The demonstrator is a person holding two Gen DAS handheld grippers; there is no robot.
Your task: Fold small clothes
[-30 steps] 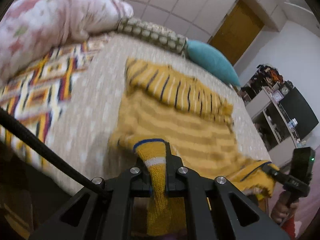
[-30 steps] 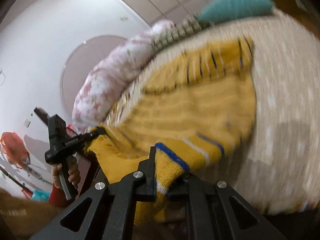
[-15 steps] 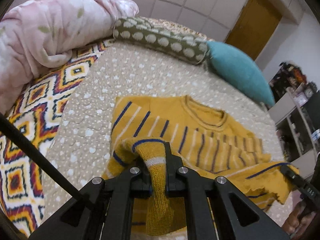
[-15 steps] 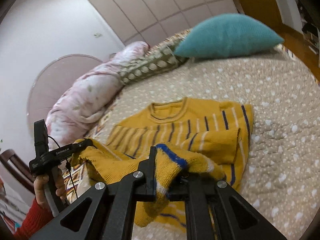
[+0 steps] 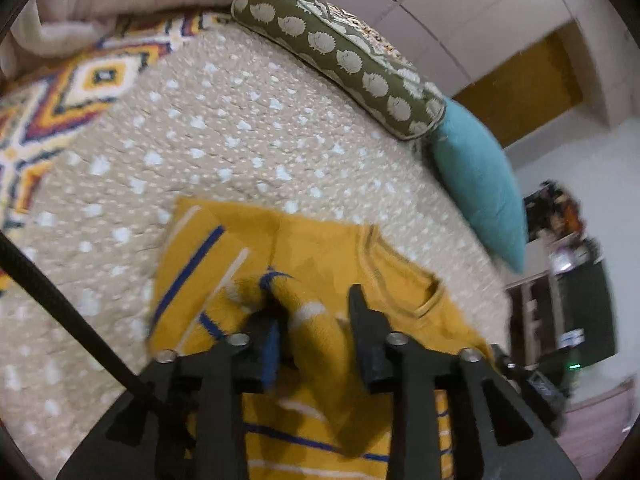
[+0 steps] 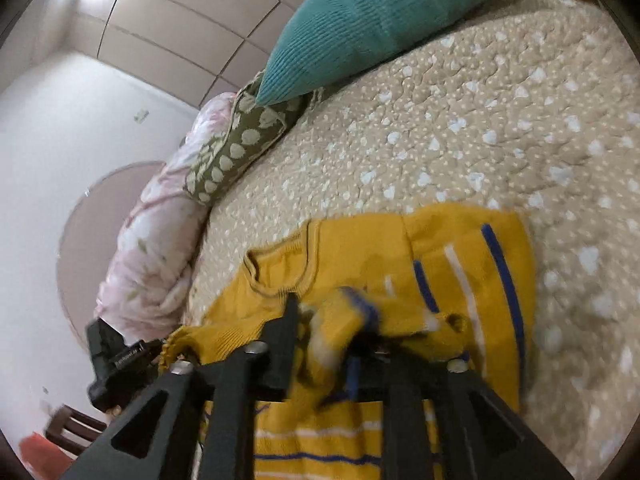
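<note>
A yellow sweater [image 5: 320, 248] with blue and white stripes lies on the beige quilt [image 5: 240, 140], its lower part folded up toward the collar. My left gripper [image 5: 316, 304] hovers just over the folded edge. Its jaws are opening, and a ridge of striped hem stands loose between them. In the right wrist view the sweater [image 6: 360, 248] shows its collar at the left. My right gripper [image 6: 328, 320] is opening too, with blurred hem fabric between the jaws and draped over the right one. Each view shows the other gripper at the sweater's far edge.
A teal pillow [image 5: 476, 184] and a green patterned bolster [image 5: 340, 48] line the far side of the bed, with a pink duvet [image 6: 152, 248] beyond. A bright patterned blanket [image 5: 60, 100] lies left. A shelf unit [image 5: 560, 300] and a wooden chair [image 6: 72, 428] stand off the bed.
Both grippers carried the sweater's hem forward and down over its body toward the collar. Their jaws, shut on the hem before, have now parted.
</note>
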